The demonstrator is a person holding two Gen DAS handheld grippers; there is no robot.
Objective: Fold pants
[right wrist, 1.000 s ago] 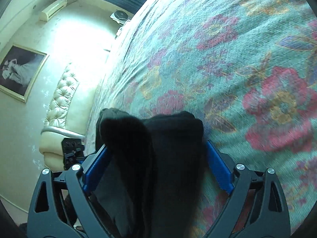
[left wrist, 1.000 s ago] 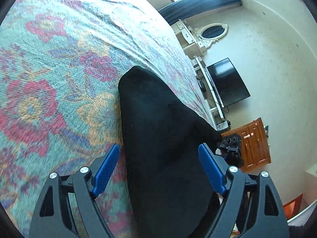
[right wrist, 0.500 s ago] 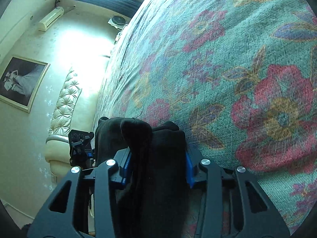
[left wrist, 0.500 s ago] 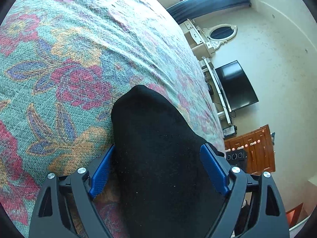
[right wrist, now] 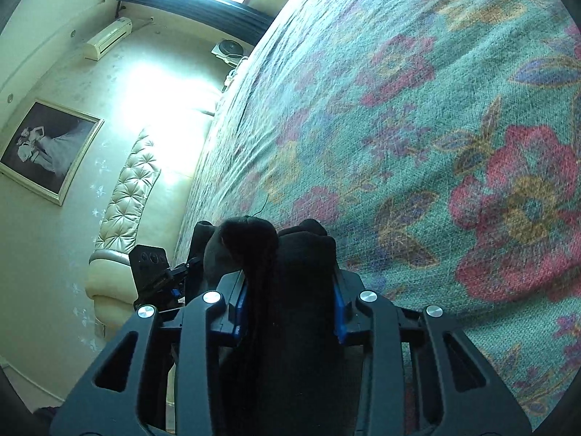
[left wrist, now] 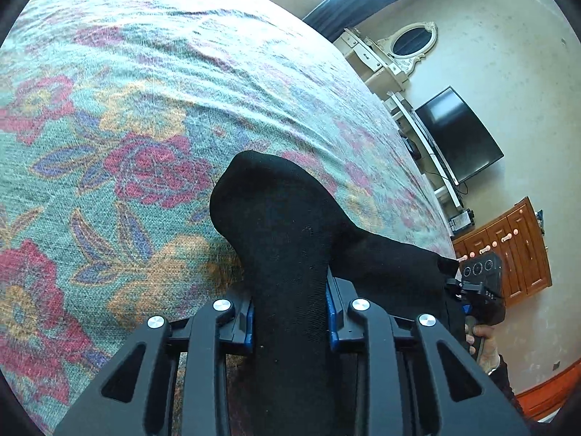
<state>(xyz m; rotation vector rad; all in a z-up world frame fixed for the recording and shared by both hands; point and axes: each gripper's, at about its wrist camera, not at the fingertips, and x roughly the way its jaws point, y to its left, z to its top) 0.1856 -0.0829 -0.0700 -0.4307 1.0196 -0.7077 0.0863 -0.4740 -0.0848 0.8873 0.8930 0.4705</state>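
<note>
The left gripper (left wrist: 290,312) has its jaws drawn in tight on a bunched fold of the black pants (left wrist: 276,225); the blue pads (left wrist: 248,321) press the cloth from both sides. Past the fingertips the fabric rises in a rounded hump, and a flatter part trails off to the right toward the right gripper (left wrist: 479,290), seen there with the person's hand (left wrist: 484,341) on its grip.

The right gripper (right wrist: 288,312) is likewise closed hard on a thick wad of the pants (right wrist: 290,254), the cloth bulging up between its pads (right wrist: 339,314). The left gripper (right wrist: 159,272) shows at the near left, beside the same cloth.

The pants lie at the near edge of the floral bedspread (left wrist: 145,109), which stretches away far and to the left. A TV (left wrist: 459,134) and mirror (left wrist: 412,41) stand against the far right wall.
</note>
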